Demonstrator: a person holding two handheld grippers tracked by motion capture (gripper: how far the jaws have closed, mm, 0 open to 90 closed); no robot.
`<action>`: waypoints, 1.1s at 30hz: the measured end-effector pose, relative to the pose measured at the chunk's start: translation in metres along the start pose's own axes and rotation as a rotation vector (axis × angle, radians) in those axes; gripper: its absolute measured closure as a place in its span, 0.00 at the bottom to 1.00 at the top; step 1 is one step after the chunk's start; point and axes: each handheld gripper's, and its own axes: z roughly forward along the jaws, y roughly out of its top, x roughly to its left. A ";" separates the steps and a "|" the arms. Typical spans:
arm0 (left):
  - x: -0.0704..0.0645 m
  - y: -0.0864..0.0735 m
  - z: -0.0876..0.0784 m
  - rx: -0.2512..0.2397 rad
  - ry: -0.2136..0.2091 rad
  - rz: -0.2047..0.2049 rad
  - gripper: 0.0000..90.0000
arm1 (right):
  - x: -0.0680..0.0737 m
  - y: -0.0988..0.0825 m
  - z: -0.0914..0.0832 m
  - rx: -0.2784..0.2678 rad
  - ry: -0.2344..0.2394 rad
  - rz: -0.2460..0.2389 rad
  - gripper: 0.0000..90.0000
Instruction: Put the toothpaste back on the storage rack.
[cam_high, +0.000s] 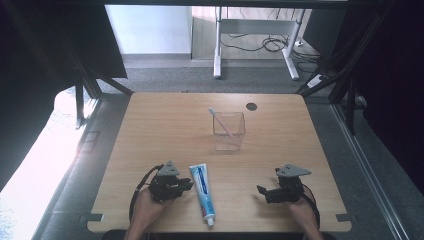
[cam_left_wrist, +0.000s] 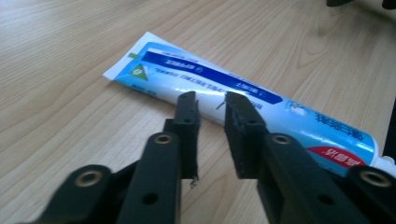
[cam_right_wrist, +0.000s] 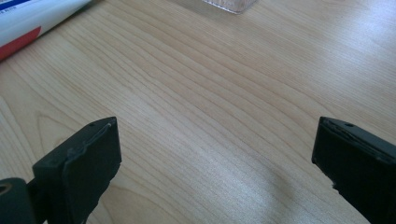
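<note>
A blue-and-white toothpaste tube lies flat near the table's front edge, cap toward me. My left gripper sits just left of it and points at it. In the left gripper view its jaws stand close together with a narrow gap and nothing between them, and the tube lies just beyond the tips. My right gripper rests at the front right, jaws wide open over bare wood, well right of the tube. A clear square cup holding a pink toothbrush stands mid-table.
The wooden table has a round cable hole at the back. Bare wood lies between the tube and the cup. Beyond the far edge stand a white desk frame and cables on the floor. The cup's base shows in the right gripper view.
</note>
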 end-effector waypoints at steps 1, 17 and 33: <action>-0.002 0.001 0.001 0.005 -0.003 0.009 0.90 | 0.000 0.000 0.000 0.001 -0.002 -0.001 0.02; -0.029 0.025 0.026 0.061 -0.040 0.071 1.00 | -0.001 -0.001 0.000 0.002 -0.017 0.005 0.03; -0.055 0.027 0.050 0.146 -0.087 0.114 0.99 | -0.003 -0.002 0.000 0.008 -0.023 0.005 0.04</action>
